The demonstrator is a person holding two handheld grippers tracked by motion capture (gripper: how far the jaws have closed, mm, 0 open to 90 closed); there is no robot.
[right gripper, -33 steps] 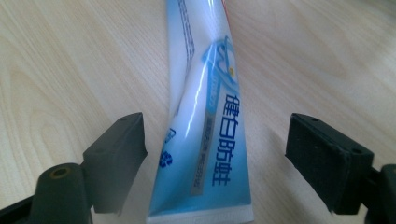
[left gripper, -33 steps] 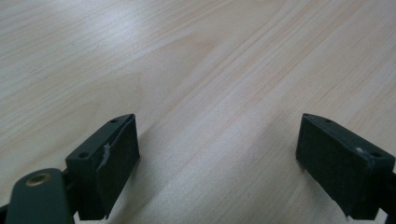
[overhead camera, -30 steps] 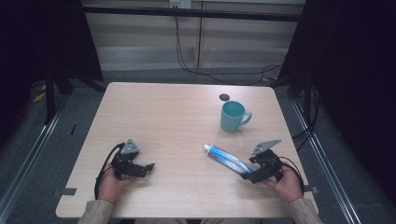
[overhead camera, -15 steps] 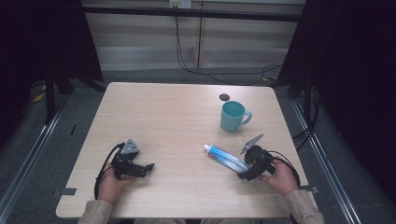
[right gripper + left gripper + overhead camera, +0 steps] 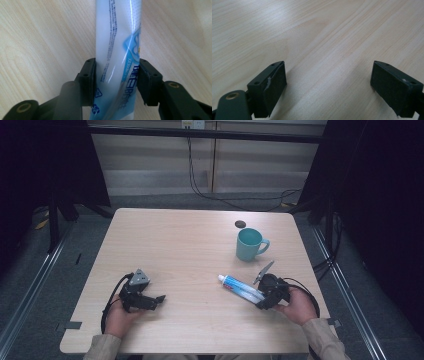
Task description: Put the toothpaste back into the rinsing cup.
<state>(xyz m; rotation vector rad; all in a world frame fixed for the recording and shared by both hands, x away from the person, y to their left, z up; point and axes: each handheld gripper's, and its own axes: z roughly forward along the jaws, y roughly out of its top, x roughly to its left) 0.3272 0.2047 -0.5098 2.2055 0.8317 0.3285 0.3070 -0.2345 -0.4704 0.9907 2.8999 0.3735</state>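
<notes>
Right gripper clamped on toothpaste tube, left gripper spread wide over table

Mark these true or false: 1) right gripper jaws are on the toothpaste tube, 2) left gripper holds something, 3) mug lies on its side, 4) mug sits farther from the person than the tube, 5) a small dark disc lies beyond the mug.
1) True. The right gripper has its jaws pressed on both sides of the toothpaste tube.
2) False. The left gripper is open over bare table.
3) False. The mug stands upright, its opening up.
4) True. The mug is farther from the person than the tube.
5) True. A small dark disc lies just beyond the mug.
</notes>
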